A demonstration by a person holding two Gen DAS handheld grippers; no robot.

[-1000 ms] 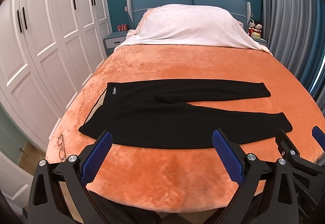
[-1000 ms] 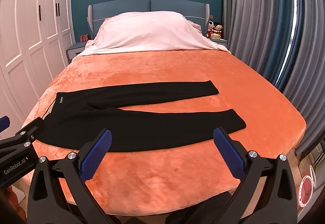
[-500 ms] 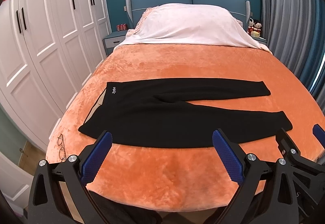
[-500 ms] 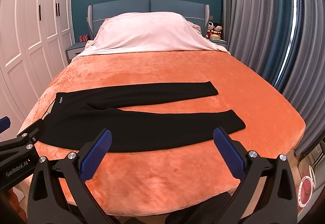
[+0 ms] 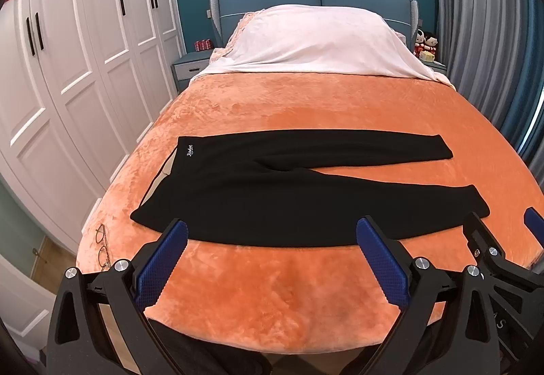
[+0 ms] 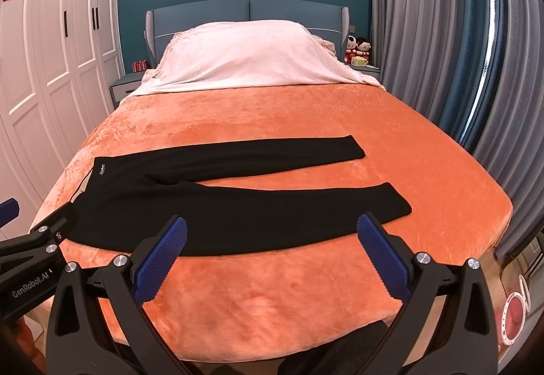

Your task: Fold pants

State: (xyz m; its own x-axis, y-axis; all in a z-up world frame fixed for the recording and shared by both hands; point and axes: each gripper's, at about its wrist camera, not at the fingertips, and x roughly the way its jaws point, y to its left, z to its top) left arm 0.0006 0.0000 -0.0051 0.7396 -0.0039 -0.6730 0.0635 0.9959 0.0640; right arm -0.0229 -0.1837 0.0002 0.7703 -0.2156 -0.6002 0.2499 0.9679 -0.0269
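Note:
Black pants (image 5: pixel 272 201) lie flat on the orange blanket, waistband to the left, both legs stretched right and spread slightly apart; they also show in the right wrist view (image 6: pixel 238 205). My left gripper (image 5: pixel 272 235) is open and empty, held above the near edge of the pants. My right gripper (image 6: pixel 272 232) is open and empty, also over the near leg's edge. Each gripper shows at the edge of the other's view.
The orange blanket (image 5: pixel 289 293) covers the bed, with a pale pink cover (image 5: pixel 316 38) over the pillows at the head. Eyeglasses (image 5: pixel 102 249) lie on the bed's left corner. White wardrobes (image 5: pixel 68 68) stand left, grey curtains (image 6: pixel 442 34) right.
Both grippers have eased slightly forward toward the pants. The pants have not moved.

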